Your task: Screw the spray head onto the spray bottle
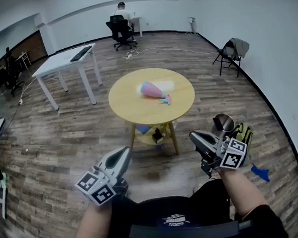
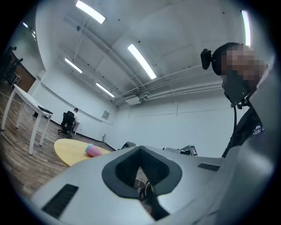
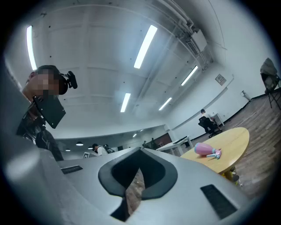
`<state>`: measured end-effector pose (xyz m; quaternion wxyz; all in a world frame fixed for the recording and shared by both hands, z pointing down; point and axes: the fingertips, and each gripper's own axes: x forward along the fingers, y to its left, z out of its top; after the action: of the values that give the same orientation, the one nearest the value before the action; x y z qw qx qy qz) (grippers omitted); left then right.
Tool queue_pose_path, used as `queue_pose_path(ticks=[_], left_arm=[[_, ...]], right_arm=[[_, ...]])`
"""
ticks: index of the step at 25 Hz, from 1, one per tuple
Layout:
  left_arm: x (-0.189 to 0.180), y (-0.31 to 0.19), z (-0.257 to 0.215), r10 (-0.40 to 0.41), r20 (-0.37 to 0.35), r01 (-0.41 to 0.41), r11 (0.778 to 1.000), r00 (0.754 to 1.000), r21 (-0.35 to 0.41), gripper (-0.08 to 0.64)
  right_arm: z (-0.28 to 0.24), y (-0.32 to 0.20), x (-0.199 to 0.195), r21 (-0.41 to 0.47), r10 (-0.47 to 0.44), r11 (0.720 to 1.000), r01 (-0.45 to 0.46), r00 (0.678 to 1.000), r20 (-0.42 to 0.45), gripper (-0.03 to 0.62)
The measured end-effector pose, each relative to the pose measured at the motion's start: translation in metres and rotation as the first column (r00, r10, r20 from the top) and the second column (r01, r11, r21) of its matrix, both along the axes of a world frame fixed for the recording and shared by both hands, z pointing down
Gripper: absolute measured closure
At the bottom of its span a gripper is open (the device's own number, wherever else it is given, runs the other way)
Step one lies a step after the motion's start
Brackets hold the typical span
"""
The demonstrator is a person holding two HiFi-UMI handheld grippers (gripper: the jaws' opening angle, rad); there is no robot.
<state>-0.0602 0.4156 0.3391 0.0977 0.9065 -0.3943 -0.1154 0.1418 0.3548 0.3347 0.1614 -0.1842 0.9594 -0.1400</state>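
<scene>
The left gripper [image 1: 125,151] and the right gripper [image 1: 194,136] are pale grey, and each carries a cube patterned with black-and-white square markers. Ahead of both, the round surface [image 1: 128,106] is light yellow. On it the spray bottle [image 1: 151,90] is pink with a light blue band at one end, and the spray head [image 1: 165,99] is pale blue and pink. The floor [image 1: 65,146] shows grey-brown wood-grain planks. Right of the right gripper are a blue cloth [image 1: 260,173] and a yellow-green bag [image 1: 243,133].
</scene>
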Motion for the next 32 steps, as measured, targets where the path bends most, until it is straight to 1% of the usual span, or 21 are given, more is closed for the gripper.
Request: queue_pose_path(ticks=[11, 23, 32], left_arm=[[0.004, -0.006, 0.005, 0.011, 0.012, -0.011, 1.000, 1.000, -0.001, 0.551], [0.000, -0.002, 0.008, 0.017, 0.018, -0.017, 1.000, 1.000, -0.004, 0.551], [0.002, -0.004, 0.012, 0.024, 0.021, -0.024, 1.000, 0.999, -0.007, 0.551]], right_arm=[[0.004, -0.006, 0.001, -0.001, -0.003, 1.000, 0.003, 1.000, -0.007, 0.588], [0.004, -0.003, -0.006, -0.002, -0.007, 1.000, 0.007, 1.000, -0.011, 0.588], [0.009, -0.006, -0.003, -0.022, 0.001, 1.000, -0.001, 1.000, 0.001, 0.588]])
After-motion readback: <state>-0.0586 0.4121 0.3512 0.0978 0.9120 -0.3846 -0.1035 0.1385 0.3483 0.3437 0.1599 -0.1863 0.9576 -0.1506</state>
